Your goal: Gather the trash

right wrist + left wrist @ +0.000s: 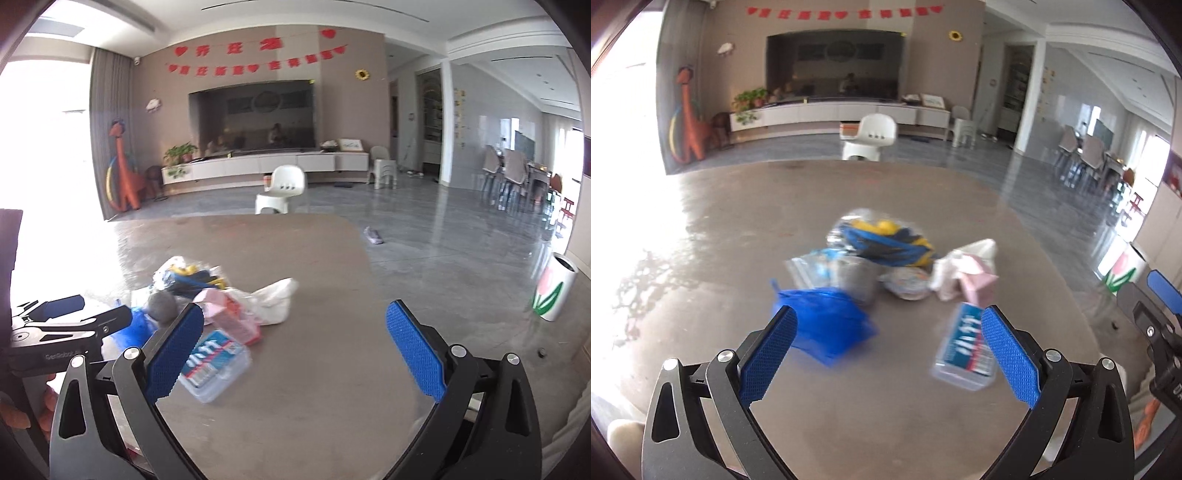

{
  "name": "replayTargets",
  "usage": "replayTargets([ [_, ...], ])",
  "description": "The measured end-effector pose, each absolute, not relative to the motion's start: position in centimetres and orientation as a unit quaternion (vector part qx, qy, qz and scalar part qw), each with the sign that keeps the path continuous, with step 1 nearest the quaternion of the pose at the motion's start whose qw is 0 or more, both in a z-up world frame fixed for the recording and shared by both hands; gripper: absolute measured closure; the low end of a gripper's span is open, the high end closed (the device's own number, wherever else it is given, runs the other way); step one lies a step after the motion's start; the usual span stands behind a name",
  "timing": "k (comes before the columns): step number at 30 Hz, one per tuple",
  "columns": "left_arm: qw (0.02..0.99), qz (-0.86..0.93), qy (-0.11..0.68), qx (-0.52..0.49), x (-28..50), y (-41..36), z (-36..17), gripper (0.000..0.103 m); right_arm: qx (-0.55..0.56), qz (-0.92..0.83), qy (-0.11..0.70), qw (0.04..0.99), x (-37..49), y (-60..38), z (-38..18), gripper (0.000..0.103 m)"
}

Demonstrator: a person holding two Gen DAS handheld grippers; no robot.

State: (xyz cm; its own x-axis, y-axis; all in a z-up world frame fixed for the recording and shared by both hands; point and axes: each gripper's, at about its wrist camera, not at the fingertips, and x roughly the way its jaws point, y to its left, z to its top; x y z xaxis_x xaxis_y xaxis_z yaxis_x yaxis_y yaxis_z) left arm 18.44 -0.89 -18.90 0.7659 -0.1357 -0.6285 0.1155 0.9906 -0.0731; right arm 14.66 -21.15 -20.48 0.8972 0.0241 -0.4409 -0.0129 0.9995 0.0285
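Note:
A pile of trash lies on the brown table (886,424): a blue plastic bag (827,328), a clear flat packet with blue and red print (966,347), a pink carton (977,286) with white crumpled tissue (964,264), a yellow-and-blue wrapper in clear plastic (886,240) and a foil pouch (846,275). My left gripper (886,354) is open and empty, just short of the pile, with the blue bag by its left finger. My right gripper (295,354) is open and empty, to the right of the pile; the clear packet (212,363) lies by its left finger.
A white bin with a tulip print (552,291) stands on the floor to the right of the table. A small white chair (282,188) stands beyond the table's far edge. A grey rag (373,236) lies on the floor. Dining chairs (513,173) stand at the far right.

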Motion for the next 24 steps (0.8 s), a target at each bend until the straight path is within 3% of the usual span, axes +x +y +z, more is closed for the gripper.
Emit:
replayTargets([
  [12, 0.917, -0.036, 0.397, -0.025, 24.5, 4.9, -25.5, 0.005, -0.016, 0.036, 0.264, 0.964, 18.1, -14.4, -23.1, 0.004],
  [20, 0.909, -0.055, 0.414, -0.019, 26.2, 4.6, -27.3, 0.006, -0.015, 0.038, 0.285, 0.958, 19.3, -12.9, -24.2, 0.004],
  [21, 0.908, -0.061, 0.414, -0.019, 26.3, 4.6, -27.3, 0.014, -0.013, 0.038, 0.286, 0.957, 19.1, -13.0, -24.3, 0.004],
  [22, 0.906, -0.066, 0.418, -0.017, 26.5, 4.4, -27.5, 0.033, -0.011, 0.038, 0.289, 0.956, 19.0, -13.1, -24.4, 0.004],
  [23, 0.902, -0.070, 0.426, -0.012, 26.7, 4.1, -27.8, 0.037, -0.011, 0.039, 0.291, 0.956, 18.9, -13.0, -24.5, 0.004],
  [24, 0.904, -0.074, 0.420, 0.002, 26.4, 3.5, -27.7, 0.057, -0.011, 0.039, 0.293, 0.955, 18.9, -12.9, -24.6, 0.004],
])
